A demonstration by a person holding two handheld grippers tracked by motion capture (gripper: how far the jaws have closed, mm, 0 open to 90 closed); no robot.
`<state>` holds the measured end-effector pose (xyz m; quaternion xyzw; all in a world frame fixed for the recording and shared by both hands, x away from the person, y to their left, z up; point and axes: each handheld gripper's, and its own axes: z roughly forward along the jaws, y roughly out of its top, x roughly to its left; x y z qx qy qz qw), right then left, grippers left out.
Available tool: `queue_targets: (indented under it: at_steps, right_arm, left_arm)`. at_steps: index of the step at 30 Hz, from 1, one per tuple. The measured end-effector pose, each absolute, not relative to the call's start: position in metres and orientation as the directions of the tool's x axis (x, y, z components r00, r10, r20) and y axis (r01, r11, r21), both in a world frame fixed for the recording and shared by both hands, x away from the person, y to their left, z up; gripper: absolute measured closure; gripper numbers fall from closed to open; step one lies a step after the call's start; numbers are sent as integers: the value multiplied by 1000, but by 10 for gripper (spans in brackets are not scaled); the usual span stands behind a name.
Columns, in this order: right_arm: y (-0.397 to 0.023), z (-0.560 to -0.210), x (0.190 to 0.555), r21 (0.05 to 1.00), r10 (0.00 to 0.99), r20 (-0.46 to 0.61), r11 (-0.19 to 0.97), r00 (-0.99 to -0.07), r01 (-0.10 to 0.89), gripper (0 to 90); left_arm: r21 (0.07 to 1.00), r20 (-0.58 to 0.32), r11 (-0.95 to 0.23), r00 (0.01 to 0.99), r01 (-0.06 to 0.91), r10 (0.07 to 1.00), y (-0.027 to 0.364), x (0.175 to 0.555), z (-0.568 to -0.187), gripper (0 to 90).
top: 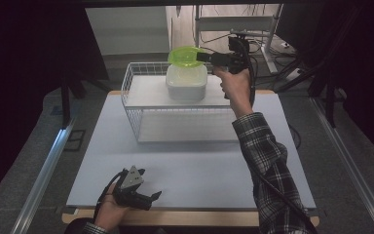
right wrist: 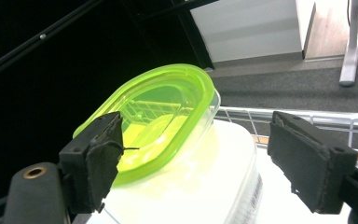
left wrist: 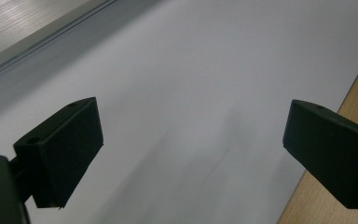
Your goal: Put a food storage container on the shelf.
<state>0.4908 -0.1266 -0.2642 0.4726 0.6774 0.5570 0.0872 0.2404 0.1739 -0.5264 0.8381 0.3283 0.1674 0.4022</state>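
Resting near the tabletop's (top: pixel 190 165) front left corner, my left gripper (top: pixel 143 192) hangs with its jaws spread wide, nothing between them. On the wire rack (top: pixel 136 100) by the far edge sits a white container (top: pixel 186 83), a green lid (top: pixel 185 57) tilted on top. My right gripper (top: pixel 202 57) is beside the lid, jaws apart, pads off it.

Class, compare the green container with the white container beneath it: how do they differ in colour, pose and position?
The green container is see-through lime; the white container is milky and pale. The green container sits tilted; the white container sits level. The green container rests on top; the white container stands on the wire rack. Both look like rounded plastic food tubs.
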Motion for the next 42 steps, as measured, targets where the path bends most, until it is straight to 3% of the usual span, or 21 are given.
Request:
queue_targets:
  at_steps: [11, 42]
  right_arm:
    - [-132, -274, 474, 867, 719, 331, 24, -611, 498, 124]
    - [-149, -321, 420, 877, 682, 163, 231, -713, 422, 78]
  left_arm:
    - [781, 19, -466, 729, 416, 684, 173, 240, -527, 47]
    - [781, 20, -466, 729, 416, 685, 172, 241, -528, 47]
